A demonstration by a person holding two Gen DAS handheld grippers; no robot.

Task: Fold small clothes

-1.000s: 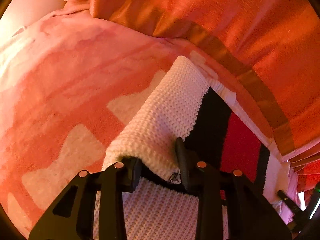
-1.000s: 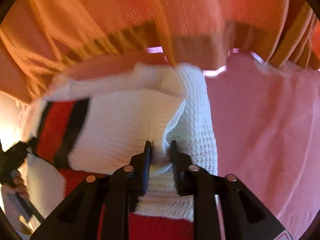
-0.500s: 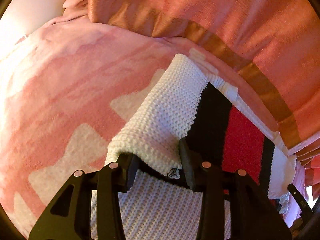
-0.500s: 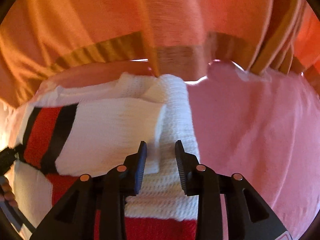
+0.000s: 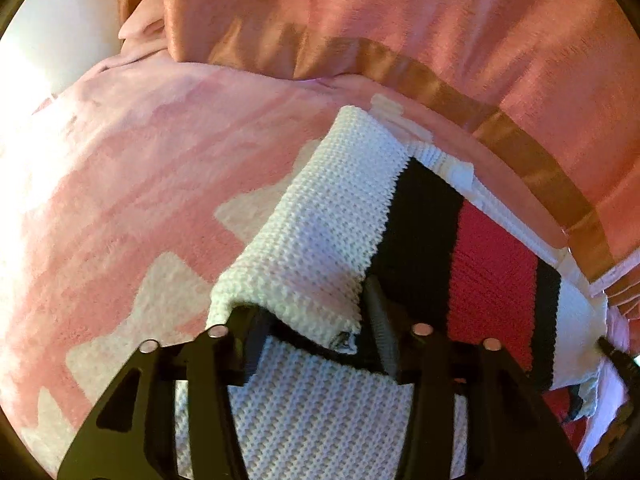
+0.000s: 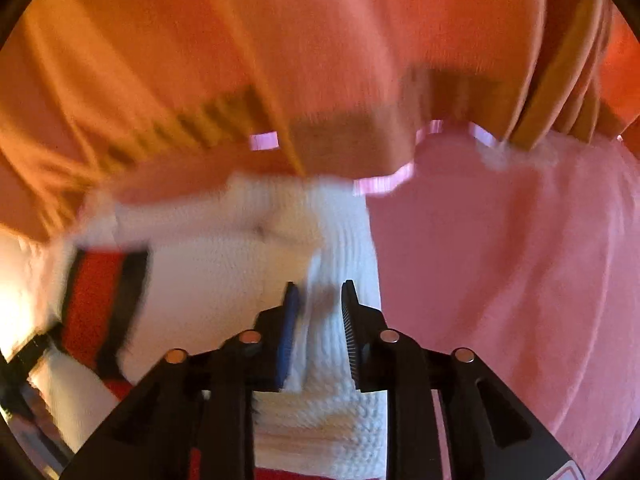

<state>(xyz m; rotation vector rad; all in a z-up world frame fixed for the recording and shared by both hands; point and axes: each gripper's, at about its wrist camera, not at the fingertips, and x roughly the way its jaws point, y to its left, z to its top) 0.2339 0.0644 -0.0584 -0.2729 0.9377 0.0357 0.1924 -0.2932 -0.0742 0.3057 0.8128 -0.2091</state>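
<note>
left gripper (image 5: 312, 316) jaws widened, opening around sweater (image 5: 320, 216) fold; right gripper (image 6: 316, 312) closing, unclamped.

Blanket (image 5: 132, 184) lies bare left of the sweater (image 5: 328, 216), open for passing. In the right wrist view the blanket (image 6: 512, 272) right of the sweater (image 6: 224, 276) is bare too. Curtain (image 5: 400, 32) hangs down onto the far edge, blocking the back.

Right gripper (image 6: 318, 312): jaws closing, white knit fold of the sweater (image 6: 224, 276) between them. Red and black stripes lie left of the tool. Pink blanket (image 6: 500, 260) extends to its right. Orange curtain (image 6: 320, 52) hangs ahead. Frame is motion-blurred.
</note>
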